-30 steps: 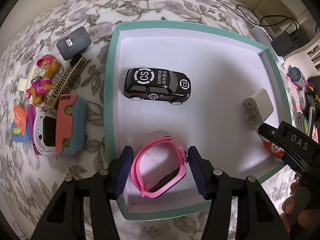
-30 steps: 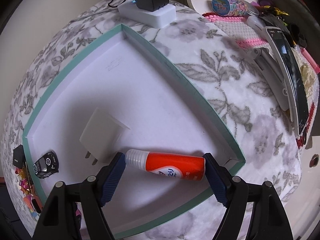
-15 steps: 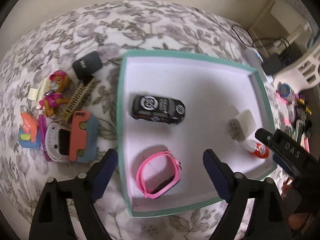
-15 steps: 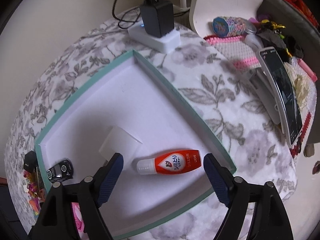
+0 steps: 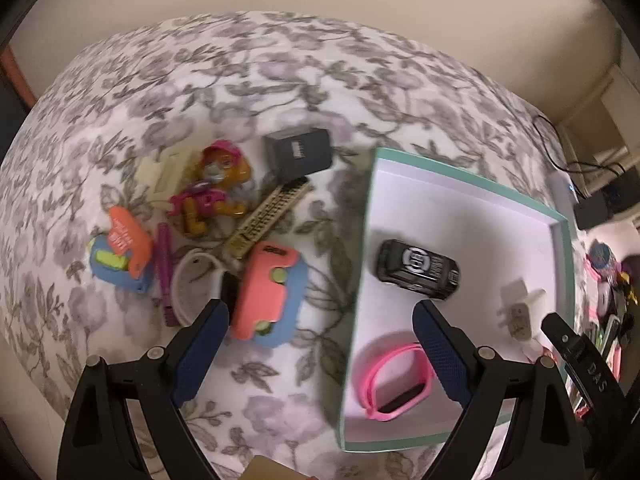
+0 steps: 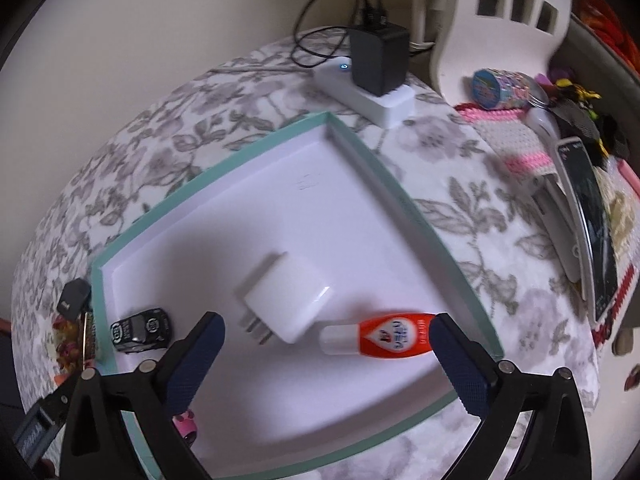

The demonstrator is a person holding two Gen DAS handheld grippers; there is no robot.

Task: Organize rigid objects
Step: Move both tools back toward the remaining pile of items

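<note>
Tray [image 5: 562,248]: car [image 5: 418,270], pink band [image 5: 396,380], plug [image 6: 288,304], glue [image 6: 384,338] in | pile at 9 o'clock: dog toy [image 5: 210,192], others left | left gripper [image 5: 320,344], right gripper [image 6: 328,360]: jaws opening wide, empty

floral bedspread [image 5: 280,80] carries a teal-rimmed tray [image 5: 400,155] and scattered toys [image 5: 212,196].

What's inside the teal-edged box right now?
Four things lie in the box: a black toy car, a pink watch band, a white plug adapter and an orange glue bottle. The near corner is hidden behind the right gripper's fingers.
</note>
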